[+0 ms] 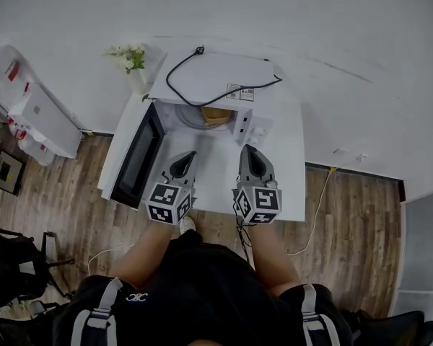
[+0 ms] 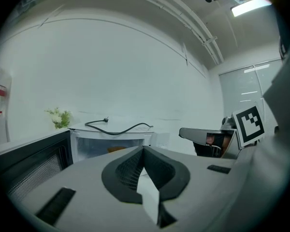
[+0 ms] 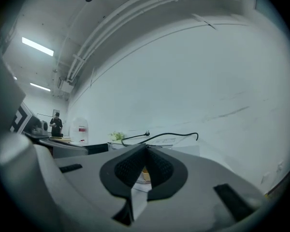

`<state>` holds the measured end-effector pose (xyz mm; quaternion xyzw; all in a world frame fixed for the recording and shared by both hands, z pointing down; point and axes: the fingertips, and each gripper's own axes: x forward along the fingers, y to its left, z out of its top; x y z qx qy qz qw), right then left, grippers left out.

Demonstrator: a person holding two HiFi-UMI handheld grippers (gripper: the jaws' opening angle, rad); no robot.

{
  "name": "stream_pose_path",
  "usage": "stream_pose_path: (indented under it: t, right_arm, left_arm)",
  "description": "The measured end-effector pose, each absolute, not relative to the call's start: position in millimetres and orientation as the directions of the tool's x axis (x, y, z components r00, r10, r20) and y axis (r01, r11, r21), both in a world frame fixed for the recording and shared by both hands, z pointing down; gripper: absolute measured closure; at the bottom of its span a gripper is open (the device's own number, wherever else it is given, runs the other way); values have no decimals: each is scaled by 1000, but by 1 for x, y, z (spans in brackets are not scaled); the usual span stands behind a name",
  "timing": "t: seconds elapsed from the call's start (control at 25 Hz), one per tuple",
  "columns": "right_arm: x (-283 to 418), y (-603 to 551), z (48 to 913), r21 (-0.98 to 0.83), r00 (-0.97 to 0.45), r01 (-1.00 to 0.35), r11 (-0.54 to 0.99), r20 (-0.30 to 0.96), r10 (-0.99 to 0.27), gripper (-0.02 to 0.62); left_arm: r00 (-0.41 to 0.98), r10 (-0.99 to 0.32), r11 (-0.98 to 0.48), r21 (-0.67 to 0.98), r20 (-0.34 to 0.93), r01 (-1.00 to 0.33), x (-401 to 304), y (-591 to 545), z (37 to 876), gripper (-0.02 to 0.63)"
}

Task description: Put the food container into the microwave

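Overhead, a person stands at a white worktop (image 1: 289, 166) against a white wall, holding a gripper in each hand. Both grippers point toward a white microwave (image 1: 224, 72) at the back of the worktop. Its dark door (image 1: 138, 161) is swung open on the person's left. The food container (image 1: 215, 115), a tan shape, sits inside the microwave's open cavity, well apart from both grippers.

The left gripper (image 1: 187, 155) hovers above the worktop just beside the open door. In the left gripper view its jaws are closed, tips meeting, with nothing between them. The right gripper (image 1: 249, 150) hovers level with it on the other side, in front of the microwave's right half. Its jaws are likewise closed on nothing. In the right gripper view the container shows in the distance, through the small gap below the meeting tips.

A black power cord (image 2: 117, 132) lies loose on top of the microwave. A small plant with pale flowers (image 1: 130, 56) stands at the worktop's back left corner. Below is a wooden floor (image 1: 58, 193).
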<state>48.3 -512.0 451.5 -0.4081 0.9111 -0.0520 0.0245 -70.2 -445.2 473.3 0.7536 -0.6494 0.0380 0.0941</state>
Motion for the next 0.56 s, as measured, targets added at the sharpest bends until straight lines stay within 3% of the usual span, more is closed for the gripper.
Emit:
stream_pose_path:
  t: [0.56]
  right_arm:
    - [42,-515,459,-116,-694,-715,689,1,-720,595]
  left_arm:
    - [154,-971,-140,90,184,-986,-69,-460,475,606]
